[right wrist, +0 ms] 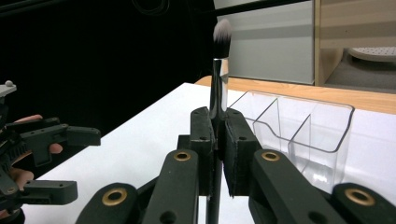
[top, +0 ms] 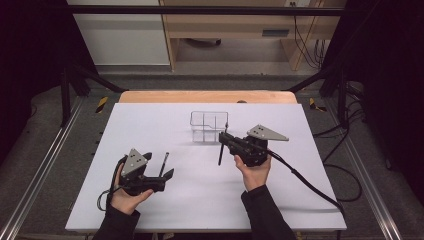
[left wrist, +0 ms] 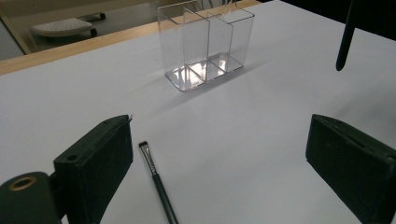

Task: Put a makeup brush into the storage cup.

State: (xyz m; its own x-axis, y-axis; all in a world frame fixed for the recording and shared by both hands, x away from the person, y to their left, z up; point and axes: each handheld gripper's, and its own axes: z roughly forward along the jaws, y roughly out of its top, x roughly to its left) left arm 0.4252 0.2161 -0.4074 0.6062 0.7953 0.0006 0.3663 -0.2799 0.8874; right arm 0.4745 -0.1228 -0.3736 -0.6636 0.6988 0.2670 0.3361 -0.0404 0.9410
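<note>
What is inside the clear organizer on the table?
Nothing: the organizer has empty compartments, its bare floor showing through the walls. The right gripper holds a brush upright beside it, not inside.

Black tongs [right wrist: 218, 154]; black-handled brush [right wrist: 218, 88] (pale bristles); clear organizer [left wrist: 205, 44]; white table [top: 150, 130].

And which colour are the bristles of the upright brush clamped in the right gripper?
Bristles: white with darker tips, clearest in the right gripper view.

Clear glossy plastic organizer [left wrist: 205, 44] at twelve o'clock; matt white table [top: 150, 125] with wooden edge; matt black pads [left wrist: 100, 163]; glossy metal-ferruled brush [right wrist: 219, 79].
</note>
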